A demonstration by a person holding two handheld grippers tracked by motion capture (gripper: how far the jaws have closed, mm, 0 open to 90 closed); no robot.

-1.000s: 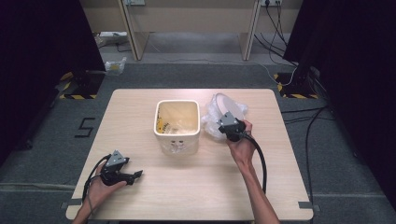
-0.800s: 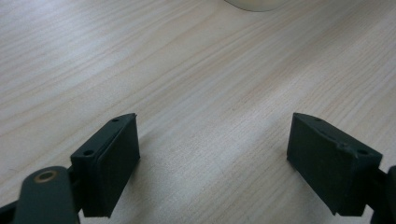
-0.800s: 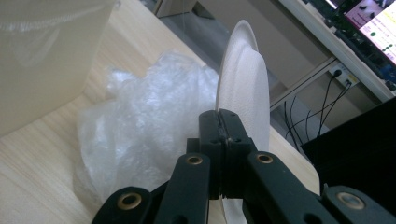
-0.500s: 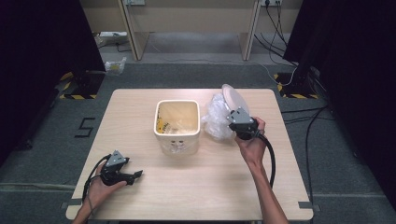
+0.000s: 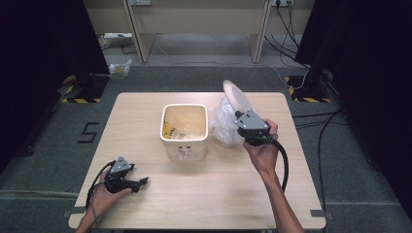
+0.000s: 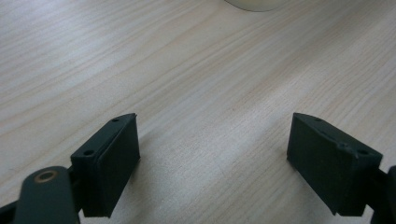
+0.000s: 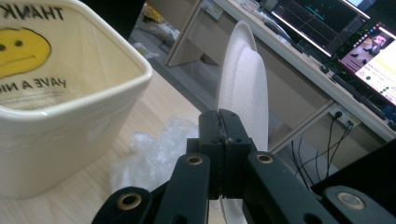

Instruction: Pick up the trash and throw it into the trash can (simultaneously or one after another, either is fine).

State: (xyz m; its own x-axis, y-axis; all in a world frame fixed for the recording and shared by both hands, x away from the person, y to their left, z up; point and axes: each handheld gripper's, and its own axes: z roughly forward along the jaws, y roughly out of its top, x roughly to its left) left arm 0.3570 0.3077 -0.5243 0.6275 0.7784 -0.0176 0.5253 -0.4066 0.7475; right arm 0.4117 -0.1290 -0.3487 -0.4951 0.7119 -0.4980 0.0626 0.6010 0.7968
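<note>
A white paper plate (image 5: 234, 98) stands on edge in the air, right of a cream square bin (image 5: 184, 139). My right gripper (image 5: 238, 116) is shut on the plate's lower rim; in the right gripper view the closed jaws pinch the plate (image 7: 243, 84). Crumpled clear plastic wrap (image 5: 222, 127) hangs and lies under the plate, next to the bin. The bin (image 7: 70, 109) is lined with a bag printed with a yellow smiley face. My left gripper (image 5: 141, 183) rests on the table at the front left, open, with bare wood between its jaws (image 6: 215, 154).
The wooden table (image 5: 218, 194) has free room in front of the bin. Cables (image 5: 323, 131) run over the grey floor at the right. A desk frame stands behind the table, and dark curtains hang on both sides. Monitors (image 7: 336, 32) glow beyond the plate.
My right gripper has risen and drifted right with the plate, which now stands more upright above the plastic wrap. The left gripper has stayed put.
</note>
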